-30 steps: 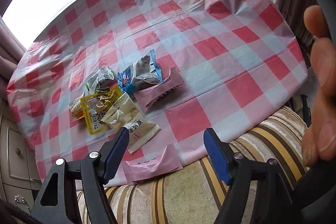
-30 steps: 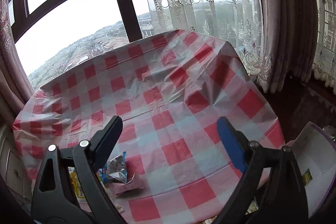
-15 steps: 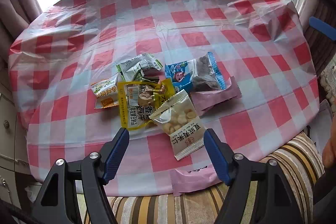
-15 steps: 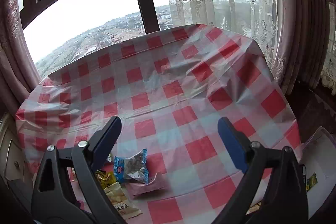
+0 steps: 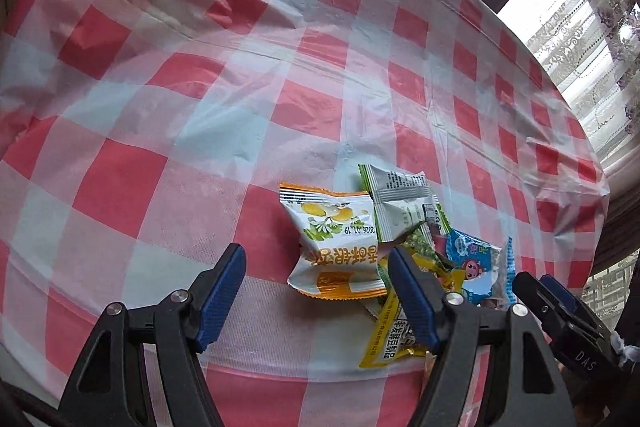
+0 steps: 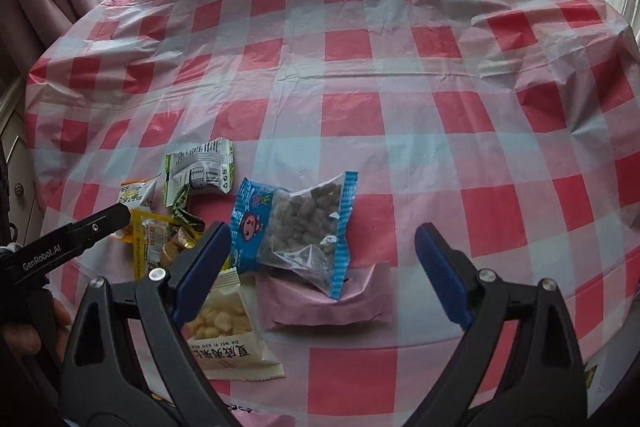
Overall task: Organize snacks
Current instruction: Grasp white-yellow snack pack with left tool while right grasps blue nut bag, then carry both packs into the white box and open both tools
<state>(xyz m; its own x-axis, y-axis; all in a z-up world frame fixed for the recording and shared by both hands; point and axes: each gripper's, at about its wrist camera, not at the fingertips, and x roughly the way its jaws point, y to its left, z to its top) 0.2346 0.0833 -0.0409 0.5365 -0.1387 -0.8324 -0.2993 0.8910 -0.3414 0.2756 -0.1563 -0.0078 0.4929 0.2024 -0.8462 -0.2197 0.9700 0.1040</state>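
A pile of snack packets lies on the red-and-white checked tablecloth. In the right wrist view I see a blue packet of dark pieces on a pink packet, a white packet of pale pieces, a yellow packet, a green-white packet and an orange-white packet. My right gripper is open, low over the blue packet. My left gripper is open, straddling the orange-white packet; the green-white packet, yellow packet and blue packet lie to its right.
The round table's near edge runs just below the pile. A window and lace curtains stand behind the table. A cabinet is at the left. The left gripper's body reaches in beside the yellow packet.
Both grippers have dropped lower and closer to the pile. The left one swung to the left side of the pile, over the orange-white packet. The right one came down over the blue packet.
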